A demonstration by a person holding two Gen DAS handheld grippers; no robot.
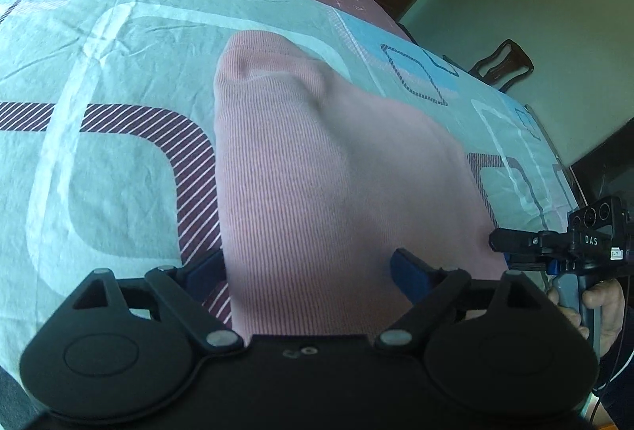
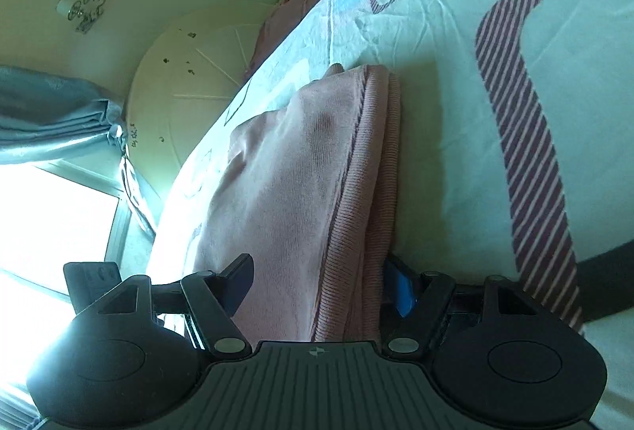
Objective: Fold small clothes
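Since the pink cloth [image 2: 301,168] on the bed sheet [image 1: 119,152] already lies in layers, folding looks nearly done. Both the left claw [image 1: 313,271] and right claw [image 2: 317,283] sit wide apart around it.

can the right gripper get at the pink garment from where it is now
Probably yes. In the right wrist view the pink garment already lies between the wide-spread fingers of the right gripper, folded edges stacked on the bedsheet. Nothing stands between them; whether the pads touch cloth is unclear.
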